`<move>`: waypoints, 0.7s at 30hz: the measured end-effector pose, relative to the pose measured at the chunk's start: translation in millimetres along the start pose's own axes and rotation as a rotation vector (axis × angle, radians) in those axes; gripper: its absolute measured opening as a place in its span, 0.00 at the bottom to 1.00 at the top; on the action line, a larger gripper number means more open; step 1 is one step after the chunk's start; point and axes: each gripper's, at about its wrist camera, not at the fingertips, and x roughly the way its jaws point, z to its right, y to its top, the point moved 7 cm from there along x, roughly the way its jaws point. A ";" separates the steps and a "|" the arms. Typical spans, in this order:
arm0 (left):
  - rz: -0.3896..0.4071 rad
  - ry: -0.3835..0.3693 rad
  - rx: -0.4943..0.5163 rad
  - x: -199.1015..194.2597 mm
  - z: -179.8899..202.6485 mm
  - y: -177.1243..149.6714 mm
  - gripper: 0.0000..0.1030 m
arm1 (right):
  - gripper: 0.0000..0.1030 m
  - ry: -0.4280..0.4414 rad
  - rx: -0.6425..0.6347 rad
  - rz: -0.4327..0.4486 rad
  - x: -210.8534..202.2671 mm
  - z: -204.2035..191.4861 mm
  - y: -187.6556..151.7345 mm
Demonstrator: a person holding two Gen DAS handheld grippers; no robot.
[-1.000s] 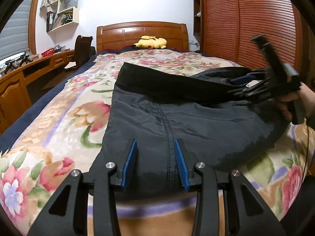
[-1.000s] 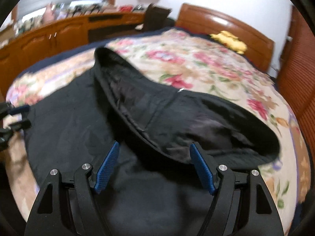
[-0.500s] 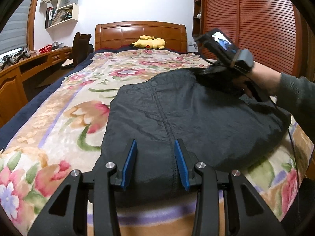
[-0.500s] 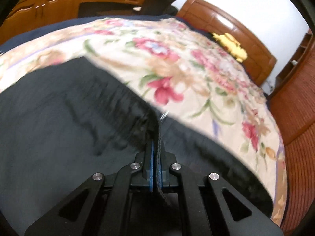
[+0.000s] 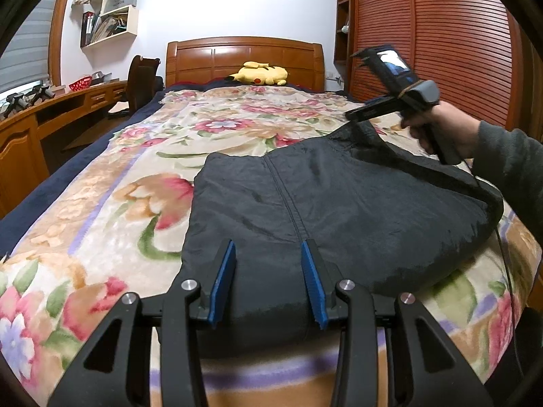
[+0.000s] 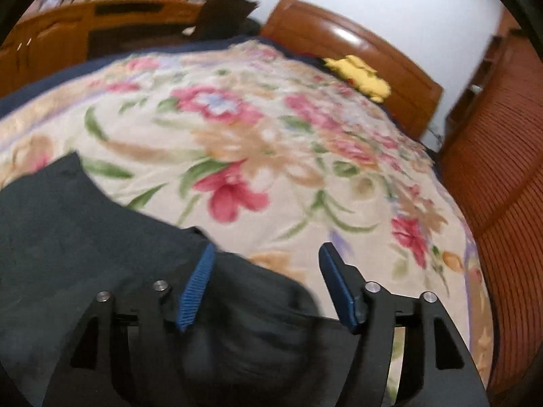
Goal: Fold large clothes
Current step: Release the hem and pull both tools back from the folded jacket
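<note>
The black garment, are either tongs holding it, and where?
Neither: the right tongs have just opened off the black garment; the left tongs stand open.

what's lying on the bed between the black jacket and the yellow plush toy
Nothing: between the black jacket and yellow plush toy only bare floral blanket shows, in both wrist views.
</note>
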 end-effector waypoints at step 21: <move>0.008 0.015 0.010 -0.6 5.6 0.6 0.38 | 0.66 0.073 0.323 -0.313 36.1 110.7 -139.1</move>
